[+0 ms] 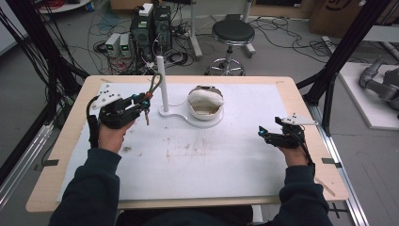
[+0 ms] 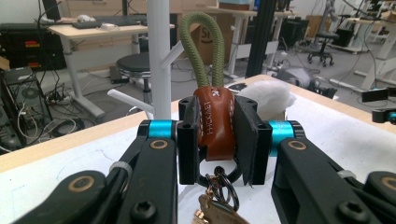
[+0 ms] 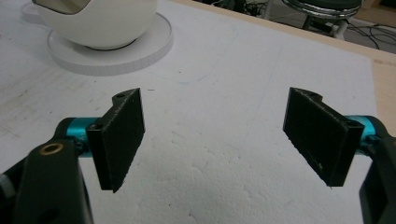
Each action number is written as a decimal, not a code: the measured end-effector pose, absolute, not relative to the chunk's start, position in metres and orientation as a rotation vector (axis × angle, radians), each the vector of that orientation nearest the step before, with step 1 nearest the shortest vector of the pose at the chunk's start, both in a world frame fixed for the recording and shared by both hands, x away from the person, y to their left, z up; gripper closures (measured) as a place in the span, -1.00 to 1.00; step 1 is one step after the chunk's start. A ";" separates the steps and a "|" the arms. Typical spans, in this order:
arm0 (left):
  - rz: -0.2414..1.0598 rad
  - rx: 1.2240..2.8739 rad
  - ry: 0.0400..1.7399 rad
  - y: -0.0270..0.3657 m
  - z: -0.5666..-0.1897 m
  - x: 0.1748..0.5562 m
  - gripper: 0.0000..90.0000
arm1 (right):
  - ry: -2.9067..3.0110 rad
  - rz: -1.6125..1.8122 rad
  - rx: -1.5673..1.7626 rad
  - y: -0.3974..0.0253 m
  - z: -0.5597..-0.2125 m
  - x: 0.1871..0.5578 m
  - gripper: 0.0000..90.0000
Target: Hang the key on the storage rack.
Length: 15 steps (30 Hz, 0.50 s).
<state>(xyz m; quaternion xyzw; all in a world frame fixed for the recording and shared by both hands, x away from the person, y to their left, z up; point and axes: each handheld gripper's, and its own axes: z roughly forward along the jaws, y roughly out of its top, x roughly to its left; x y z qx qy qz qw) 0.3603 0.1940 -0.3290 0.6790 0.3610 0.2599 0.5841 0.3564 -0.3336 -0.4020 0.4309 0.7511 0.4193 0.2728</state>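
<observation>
A keychain has a brown leather tab (image 2: 214, 123), an olive green rope loop (image 2: 201, 51) and a ring with keys (image 2: 219, 189) hanging beneath. My left gripper (image 2: 217, 140) is shut on the leather tab and holds it above the table. In the high view the left gripper (image 1: 143, 101) is just left of a white post stand (image 1: 162, 80), and the rope loop (image 1: 156, 81) stands up beside the post. The post (image 2: 159, 60) has short side pegs. My right gripper (image 1: 260, 132) hovers at the right of the table, jaws wide open (image 3: 224, 135) with nothing between them.
A white rounded bowl (image 1: 205, 101) sits on the round end of the stand's flat base (image 1: 188, 120), right of the post; the bowl (image 3: 98, 18) is far left of my right gripper. A stained white foam sheet (image 1: 188, 160) covers the wooden table. A stool and computers stand beyond.
</observation>
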 end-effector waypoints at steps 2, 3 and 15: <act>0.604 1.599 0.868 0.193 -0.330 0.367 0.59 | 2.022 1.131 1.158 -0.333 -0.402 0.356 -0.53; 0.607 1.607 0.884 0.192 -0.331 0.370 0.59 | 2.025 1.129 1.158 -0.333 -0.402 0.356 -0.53; 0.614 1.714 0.985 0.182 -0.352 0.400 0.58 | 2.030 1.125 1.155 -0.332 -0.403 0.357 -0.53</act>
